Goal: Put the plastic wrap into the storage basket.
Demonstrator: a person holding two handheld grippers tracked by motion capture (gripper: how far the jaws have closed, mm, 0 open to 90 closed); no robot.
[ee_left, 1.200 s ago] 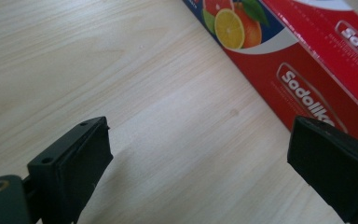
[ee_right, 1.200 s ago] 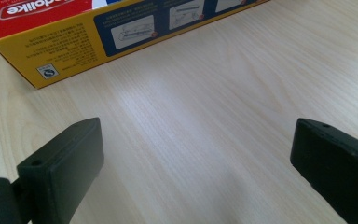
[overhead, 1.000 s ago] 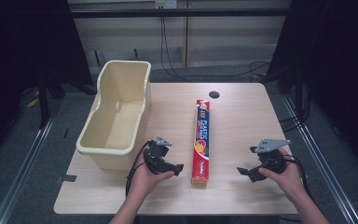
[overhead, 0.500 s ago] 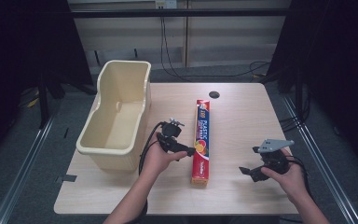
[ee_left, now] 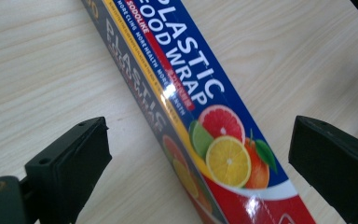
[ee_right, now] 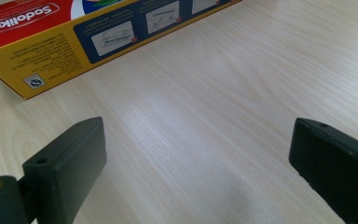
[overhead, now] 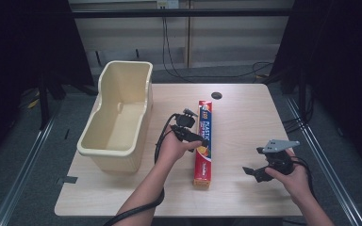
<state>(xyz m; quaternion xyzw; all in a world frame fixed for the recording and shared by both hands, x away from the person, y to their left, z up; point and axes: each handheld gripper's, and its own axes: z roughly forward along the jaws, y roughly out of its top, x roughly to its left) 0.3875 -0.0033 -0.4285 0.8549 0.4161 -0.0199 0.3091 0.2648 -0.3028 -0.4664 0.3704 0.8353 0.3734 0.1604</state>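
Moved forward and rightward since a second ago: left gripper (overhead: 195,136), from beside the tub's near corner to right over the plastic wrap box (overhead: 203,141). Hardly shifted in that time: right gripper (overhead: 254,172), low at the near right of the table (overhead: 245,113). Box itself unmoved.

Nearest, at the bottom of the high view: two forearms reaching in, left hand (overhead: 172,148) stretched farther up the table than right hand (overhead: 290,176). Right gripper spread wide, gripping nothing, pointing left toward the near end of the box, well apart from it. Between its jaws in the right gripper view, bare pale wood; beyond them, the yellow and red end of the box (ee_right: 74,37).

Next, mid-table: box lying flat, long axis running near to far, roughly central on the table. Left gripper at about its middle, jaws gaping wide, one on either side of the box (ee_left: 200,121) in the left gripper view, neither touching it. Printed citrus fruit and the words "PLASTIC FOOD WRAP" showing between the jaws.

Farther left: cream tub (overhead: 99,141) standing upright along the left edge of the table, well apart from the box.

Farthest: small dark round hole (overhead: 217,95) in the tabletop just beyond the far end of the box.
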